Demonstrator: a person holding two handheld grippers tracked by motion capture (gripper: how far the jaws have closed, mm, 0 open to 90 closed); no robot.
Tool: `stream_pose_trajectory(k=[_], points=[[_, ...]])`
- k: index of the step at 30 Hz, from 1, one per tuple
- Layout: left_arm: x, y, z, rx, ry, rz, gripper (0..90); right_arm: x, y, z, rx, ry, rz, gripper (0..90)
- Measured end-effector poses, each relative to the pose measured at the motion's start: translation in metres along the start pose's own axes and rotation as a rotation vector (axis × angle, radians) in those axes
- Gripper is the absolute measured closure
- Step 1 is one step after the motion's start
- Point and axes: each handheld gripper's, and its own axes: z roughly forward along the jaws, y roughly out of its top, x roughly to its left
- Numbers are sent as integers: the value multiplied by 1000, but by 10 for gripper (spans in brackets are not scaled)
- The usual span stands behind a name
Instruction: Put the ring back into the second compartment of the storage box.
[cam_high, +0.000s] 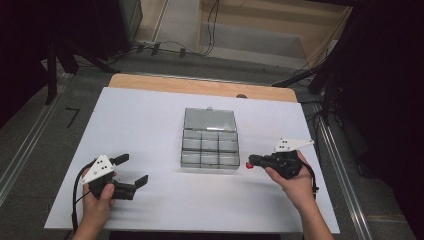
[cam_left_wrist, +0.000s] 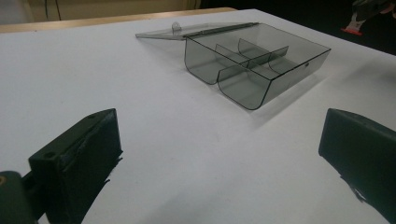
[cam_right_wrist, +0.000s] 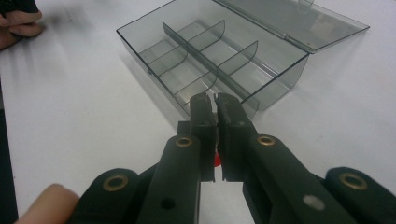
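Observation:
A clear grey compartment box stands at the table's middle, its lid folded flat behind it and its several compartments empty. My right gripper lies just right of the box's near right corner, pointing at it. Its jaws are shut on a small red piece. In the right gripper view the shut tips sit just short of the box, with the red piece showing low in the gap. My left gripper rests open at the near left with nothing between its jaws. It faces the box.
A white board covers the table, and a strip of wooden edge shows at the back. Cables run over the floor beyond. The left hand appears in the right gripper view's top left corner.

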Motion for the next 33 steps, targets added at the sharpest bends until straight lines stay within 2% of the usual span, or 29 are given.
stream_pose_trajectory(k=[33], points=[[0,0,-1,1,-2,6,0,2,31,10,-10,3,-31,842]])
